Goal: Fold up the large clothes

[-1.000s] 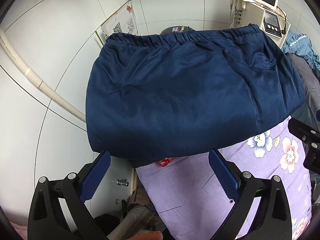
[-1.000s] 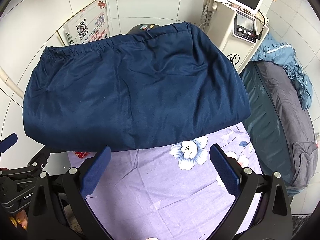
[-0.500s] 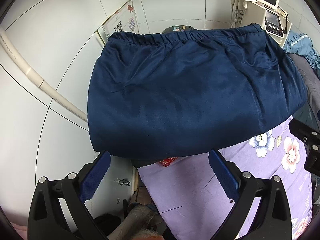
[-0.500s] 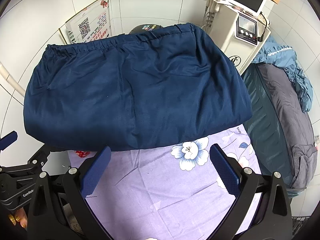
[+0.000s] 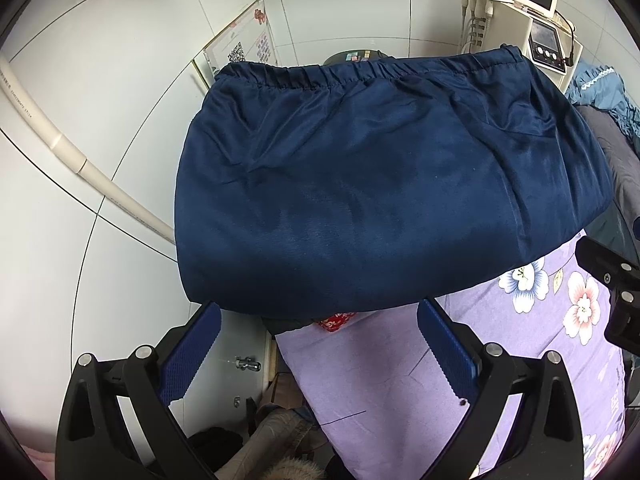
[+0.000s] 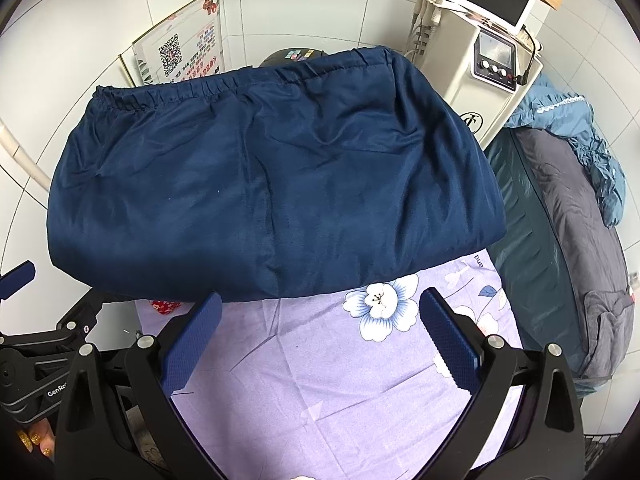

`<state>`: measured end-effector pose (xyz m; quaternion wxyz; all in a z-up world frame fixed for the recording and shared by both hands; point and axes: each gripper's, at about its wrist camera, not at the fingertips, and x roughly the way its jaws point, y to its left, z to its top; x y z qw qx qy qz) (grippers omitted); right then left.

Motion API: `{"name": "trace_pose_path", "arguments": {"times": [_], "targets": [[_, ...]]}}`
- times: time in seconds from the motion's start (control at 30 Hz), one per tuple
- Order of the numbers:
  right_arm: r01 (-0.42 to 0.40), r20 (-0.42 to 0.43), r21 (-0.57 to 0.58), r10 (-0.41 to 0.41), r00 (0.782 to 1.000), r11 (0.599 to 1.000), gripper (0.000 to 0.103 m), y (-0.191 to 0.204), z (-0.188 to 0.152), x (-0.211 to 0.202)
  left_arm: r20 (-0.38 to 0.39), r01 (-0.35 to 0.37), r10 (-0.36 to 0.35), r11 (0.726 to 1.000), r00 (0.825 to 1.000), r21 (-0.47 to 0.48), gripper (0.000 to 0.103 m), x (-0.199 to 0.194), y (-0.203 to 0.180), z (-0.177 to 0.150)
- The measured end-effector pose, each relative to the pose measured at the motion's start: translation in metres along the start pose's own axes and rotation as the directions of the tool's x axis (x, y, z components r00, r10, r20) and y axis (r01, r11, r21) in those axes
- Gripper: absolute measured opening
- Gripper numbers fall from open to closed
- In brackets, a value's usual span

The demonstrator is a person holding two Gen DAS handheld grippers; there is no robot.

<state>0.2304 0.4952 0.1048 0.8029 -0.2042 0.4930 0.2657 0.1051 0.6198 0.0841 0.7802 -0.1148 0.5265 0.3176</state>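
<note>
We hold our left gripper (image 5: 318, 346) over the near left corner of the bed, its jaws wide apart with nothing between them, the blue ribbed pads (image 5: 192, 350) just short of the near edge of the garment (image 5: 380, 196). Our right gripper (image 6: 320, 336) hangs beside it, jaws likewise spread and empty, above the lilac flowered sheet (image 6: 320, 380). The garment, dark navy and satiny, lies folded on the far part of the sheet, its gathered elastic waistband (image 6: 224, 88) along the far edge, toward the tiled wall (image 5: 100, 60), and its rounded fold toward us. It lies fairly flat, with a few soft creases and one seam down the middle, and neither gripper touches it. A small red thing (image 5: 334, 322) peeks out from under its near left edge; we cannot tell what it is. Behind the garment a framed notice (image 6: 180, 56) with a QR code leans on the wall, and a white machine (image 6: 492, 68) with a screen and knobs stands to the right. Further right lies a grey cover (image 6: 576, 232) with a blue frilled cloth (image 6: 580, 128) at its far end. A pale pipe (image 5: 72, 152) runs slantwise down the left wall.
</note>
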Motion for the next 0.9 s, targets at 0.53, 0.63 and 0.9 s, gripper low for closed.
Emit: {"name": "trace_pose_path", "arguments": {"times": [0.53,0.63,0.9], "targets": [[0.008,0.008,0.002,-0.008,1.0,1.0,0.098,0.002,0.0015,0.0003,0.023,-0.004,0.004,1.0,1.0,0.004,0.097,-0.0033,0.0015,-0.0024],[0.009,0.011,0.006,-0.009,1.0,1.0,0.098,0.0016,0.0019,0.0001,0.018,-0.002,0.002,1.0,1.0,0.001,0.097,-0.0036,0.0017,-0.0016],[0.009,0.012,0.004,-0.009,1.0,1.0,0.098,0.0023,0.0017,-0.0006,0.009,0.013,-0.013,1.0,1.0,-0.004,0.097,-0.0041,0.003,-0.0023]]}}
